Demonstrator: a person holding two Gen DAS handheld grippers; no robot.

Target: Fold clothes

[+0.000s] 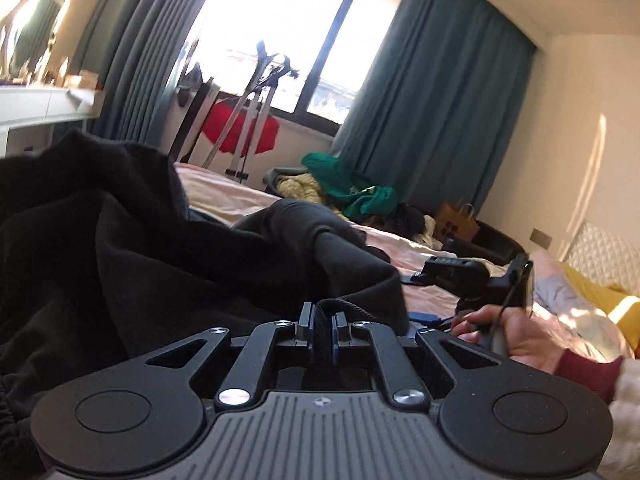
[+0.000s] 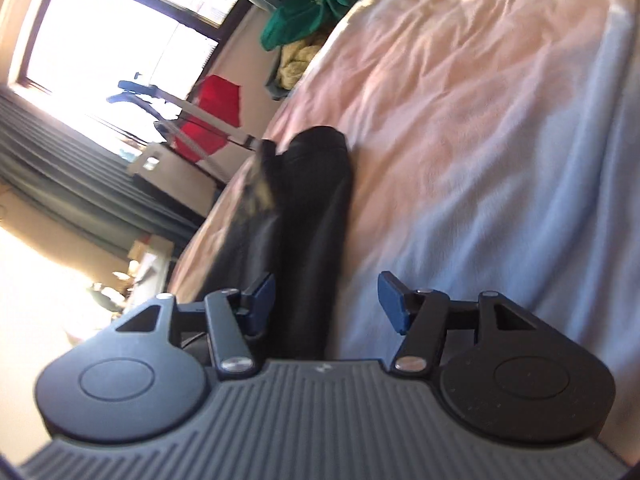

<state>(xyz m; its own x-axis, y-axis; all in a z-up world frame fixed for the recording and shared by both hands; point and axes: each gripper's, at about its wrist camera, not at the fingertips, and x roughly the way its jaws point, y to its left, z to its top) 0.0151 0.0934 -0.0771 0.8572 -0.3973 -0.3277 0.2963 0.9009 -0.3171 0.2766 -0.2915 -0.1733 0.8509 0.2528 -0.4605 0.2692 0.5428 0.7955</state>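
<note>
Black garment [image 1: 120, 248], ribbed-knit black hem. Bed sheet [image 2: 460, 92] pale pink, plain. Curtains [image 1: 432, 92] teal, solid. Green clothes [image 1: 352, 188] heaped on pale yellow fabric [image 1: 298, 188]. Red cloth [image 1: 240, 132] under the window. Brown paper bag [image 1: 456, 220]. Sleeve [image 1: 584, 372] maroon. Fingers [image 2: 394, 304] have blue pads.

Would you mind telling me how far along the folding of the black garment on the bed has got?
Nothing looks folded yet: the black fabric garment lies bunched on the pink bedsheet. In hand: the left gripper is shut on a ribbed edge of it, while the right gripper is open, one stretched length of the garment running between its fingers. Left: the whole fold, and perhaps the green clothing piled beyond.
</note>
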